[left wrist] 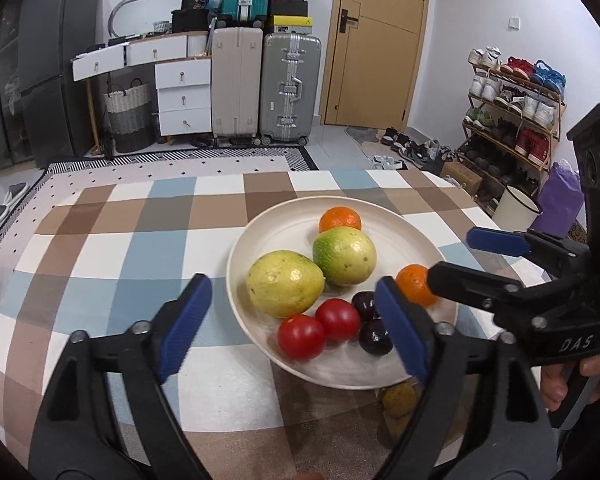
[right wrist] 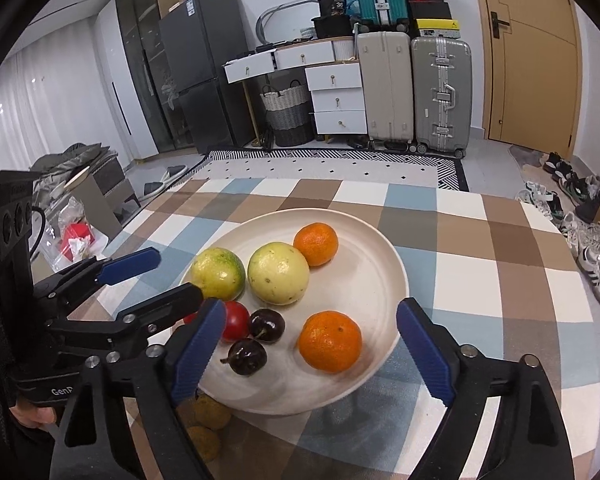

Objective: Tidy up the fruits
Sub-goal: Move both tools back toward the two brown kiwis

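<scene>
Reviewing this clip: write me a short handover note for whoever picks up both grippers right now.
Left gripper: open, empty, at the plate's near left edge.
Right gripper: open, empty, with the near orange lying free between its fingers.
White plate on the checked tablecloth holds two yellow-green fruits, two oranges (far one), two tomatoes and two dark cherries.
Left to do: two small brown fruits lie off the plate by its near rim; they probably go in next.

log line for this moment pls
left gripper: jaws open, empty | right gripper: jaws open, empty | plate: fruit on it | two brown fruits: off plate
</scene>
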The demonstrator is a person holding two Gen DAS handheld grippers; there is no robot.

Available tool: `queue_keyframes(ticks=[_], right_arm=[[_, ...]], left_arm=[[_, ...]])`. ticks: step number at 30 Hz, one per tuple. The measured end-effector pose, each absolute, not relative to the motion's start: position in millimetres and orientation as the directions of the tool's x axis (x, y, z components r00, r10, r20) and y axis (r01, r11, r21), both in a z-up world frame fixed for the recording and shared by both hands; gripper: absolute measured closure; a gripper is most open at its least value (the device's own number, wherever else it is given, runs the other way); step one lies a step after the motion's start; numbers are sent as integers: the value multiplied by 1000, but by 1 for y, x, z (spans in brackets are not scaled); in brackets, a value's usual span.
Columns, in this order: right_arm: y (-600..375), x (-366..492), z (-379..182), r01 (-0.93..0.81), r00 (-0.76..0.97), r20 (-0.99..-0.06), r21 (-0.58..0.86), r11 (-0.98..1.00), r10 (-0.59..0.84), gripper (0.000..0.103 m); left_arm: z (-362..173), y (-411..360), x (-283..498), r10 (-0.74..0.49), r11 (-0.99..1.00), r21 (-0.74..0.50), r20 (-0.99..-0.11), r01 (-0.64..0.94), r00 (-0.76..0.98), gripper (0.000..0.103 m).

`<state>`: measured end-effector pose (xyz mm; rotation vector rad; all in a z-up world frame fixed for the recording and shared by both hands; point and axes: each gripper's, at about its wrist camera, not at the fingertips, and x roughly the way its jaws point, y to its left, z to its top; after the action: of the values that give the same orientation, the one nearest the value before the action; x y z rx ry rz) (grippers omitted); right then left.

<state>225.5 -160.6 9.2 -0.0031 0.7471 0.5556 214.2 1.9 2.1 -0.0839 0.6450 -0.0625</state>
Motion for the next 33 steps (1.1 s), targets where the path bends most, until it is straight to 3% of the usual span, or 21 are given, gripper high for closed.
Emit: queue_keyframes(ticks=[2,6,15,24,33], right_arm=[[-166,223,13,-468,605,-642,192,863,471,1],[-173,220,16,-458,591,-655,209,864,471,1],[-182,191,8,-462,582,-666,202,864,467,1],[-182,157,6,-495,601,-647,161,854,470,0],[-173,148,-10,-497,534,-705,186,848,467,1]], left_arm=[[3,4,209,-92,994,-100,-599,40,796,15],[6,6,194,-88,994,-99,-584,37,807,1],[14,5,160,-114,992,-105,-552,66,826,1],[15,2,129,-53,998,-52,-531,30,846,1],[6,6,117,-11,999,-37,-525,-10,851,1]])
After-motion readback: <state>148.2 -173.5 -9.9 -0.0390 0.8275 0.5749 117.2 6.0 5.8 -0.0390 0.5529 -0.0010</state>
